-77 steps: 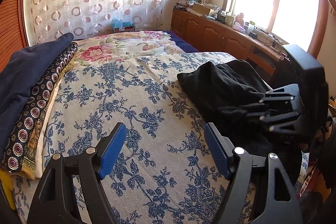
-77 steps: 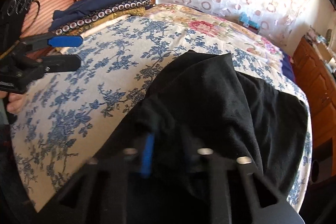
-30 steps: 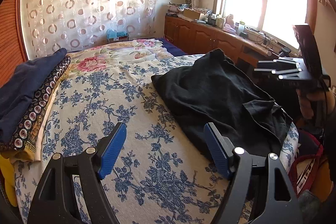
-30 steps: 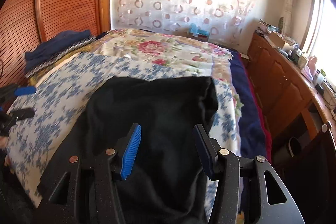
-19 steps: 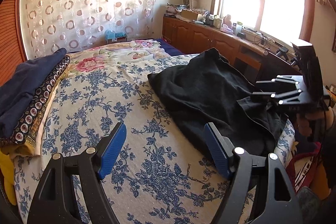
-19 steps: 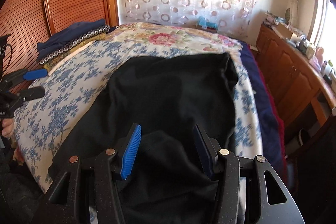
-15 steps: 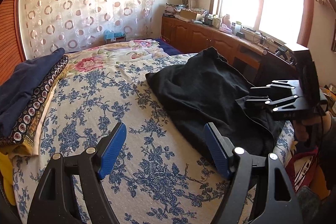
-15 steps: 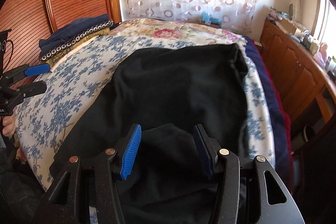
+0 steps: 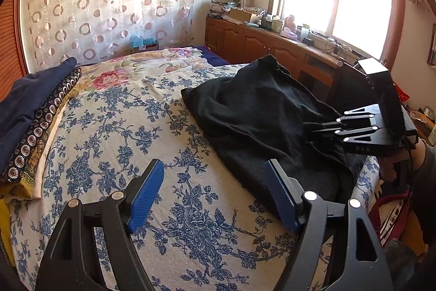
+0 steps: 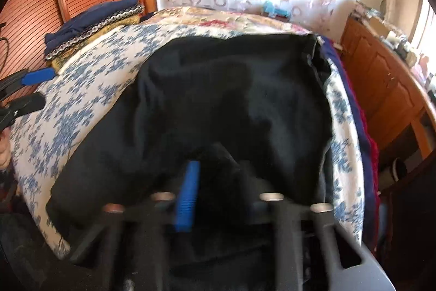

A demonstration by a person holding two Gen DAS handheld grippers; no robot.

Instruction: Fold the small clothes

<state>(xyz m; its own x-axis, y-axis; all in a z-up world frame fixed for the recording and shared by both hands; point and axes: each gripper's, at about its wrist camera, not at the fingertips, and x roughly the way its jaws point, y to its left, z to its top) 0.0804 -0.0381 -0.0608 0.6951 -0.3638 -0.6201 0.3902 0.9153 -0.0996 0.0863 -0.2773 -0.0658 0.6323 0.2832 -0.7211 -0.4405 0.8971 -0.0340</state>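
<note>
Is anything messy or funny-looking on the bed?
Yes. The black garment lies crumpled near the bed's right edge, bunched into folds instead of spread flat, with one corner hanging over the side. The right gripper has just been closing on its near edge. The folded clothes at the left look neat.

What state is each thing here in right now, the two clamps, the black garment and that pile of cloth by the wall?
Left gripper: open, empty, above the bedspread.
Right gripper: jaws just closed, pinching the black garment's near edge.
Black garment: spread out, rumpled, unfolded.
Folded pile: stacked, untouched.
Floral bedspread: flat.
</note>
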